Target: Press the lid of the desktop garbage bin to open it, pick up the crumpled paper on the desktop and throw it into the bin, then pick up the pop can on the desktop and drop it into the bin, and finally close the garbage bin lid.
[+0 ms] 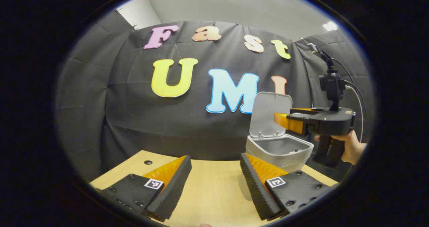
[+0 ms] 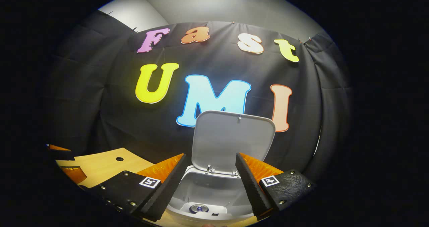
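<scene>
A grey desktop bin (image 1: 281, 155) stands at the right end of the wooden table, its lid (image 1: 269, 113) swung up and open. In the right gripper view I look down into the bin (image 2: 187, 193) past the upright lid (image 2: 231, 138); the round top of a pop can (image 2: 198, 208) lies at the bottom. My right gripper (image 2: 210, 156) hovers above the bin mouth, open, with nothing between its fingers. In the left gripper view it shows at the right (image 1: 280, 119), held by a hand (image 1: 352, 148). My left gripper (image 1: 215, 157) is open over the tabletop, left of the bin.
The light wooden table (image 1: 214, 186) has a small round hole (image 1: 147, 162) near its far left corner. Black cloth closes the booth behind and on both sides. In the right gripper view the left gripper (image 2: 63, 160) shows at the left edge.
</scene>
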Demonstrator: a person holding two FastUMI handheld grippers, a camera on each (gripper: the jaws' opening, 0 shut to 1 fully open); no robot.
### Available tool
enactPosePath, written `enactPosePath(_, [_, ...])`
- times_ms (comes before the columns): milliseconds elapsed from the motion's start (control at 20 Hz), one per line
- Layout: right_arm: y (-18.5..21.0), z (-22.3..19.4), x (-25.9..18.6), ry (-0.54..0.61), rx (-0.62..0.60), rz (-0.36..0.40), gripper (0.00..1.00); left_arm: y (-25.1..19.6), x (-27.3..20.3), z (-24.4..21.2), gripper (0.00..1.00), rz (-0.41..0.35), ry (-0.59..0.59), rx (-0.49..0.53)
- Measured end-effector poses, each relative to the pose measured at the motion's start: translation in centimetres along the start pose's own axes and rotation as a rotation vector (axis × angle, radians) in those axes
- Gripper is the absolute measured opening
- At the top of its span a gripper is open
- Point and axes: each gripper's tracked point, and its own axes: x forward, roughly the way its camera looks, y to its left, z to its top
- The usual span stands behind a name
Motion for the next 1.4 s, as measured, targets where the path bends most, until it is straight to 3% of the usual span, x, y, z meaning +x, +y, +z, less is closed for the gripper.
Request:
enactPosePath(450, [-2.6, 5.5, 3.4, -0.025, 0.003, -0.044, 0.94, -0.4, 1.0, -0.2, 0.96, -0.053, 0.013, 0.011])
enactPosePath(700, [-5.2, 8.1, 6.5, -0.038, 0.014, -0.115, 0.94, -0.1, 1.9, 0.2, 0.96, -0.081, 0.018, 0.012])
enactPosePath(1000, [-6.4, 7.8, 9.8, -0.001, 0.098, -0.139, 0.94, 1.3, 2.2, 0.3, 0.96, -0.067, 0.025, 0.002])
enactPosePath(1400, [-6.3, 7.0, 9.2, 0.039, 0.159, -0.112, 0.95, 1.9, 1.6, 0.7, 0.96, -0.029, 0.02, -0.003])
